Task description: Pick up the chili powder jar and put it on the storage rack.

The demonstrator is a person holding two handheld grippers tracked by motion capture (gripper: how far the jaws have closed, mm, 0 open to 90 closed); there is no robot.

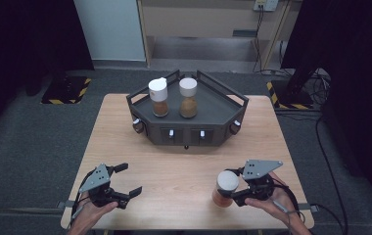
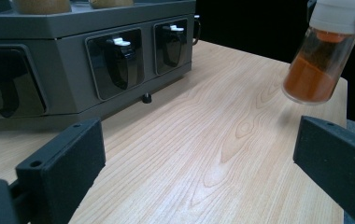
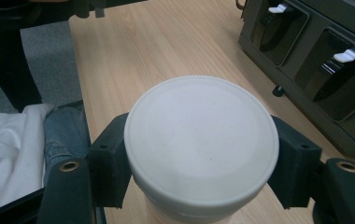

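Even overhead light, dark surround, soft shadows; close-ups slightly blurred.

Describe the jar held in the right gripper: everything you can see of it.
The jar is clear, looks like glass or plastic, with a round, matte white lid and orange-brown powder filling its lower part. The right gripper clamps it just under the lid, a jaw on either side. In the left gripper view it hangs tilted, above the table.

Grey carpet floor (image 1: 22, 132) spreads around the pale wood worktop (image 1: 184, 171) at centre frame. Upper middle, a beige cabinet (image 1: 198, 19); upper left, a pale panel (image 1: 110, 29). Hazard-striped base plates (image 1: 65, 89) flank both sides, cables (image 1: 316, 78) tangle upper right, darkness beyond.
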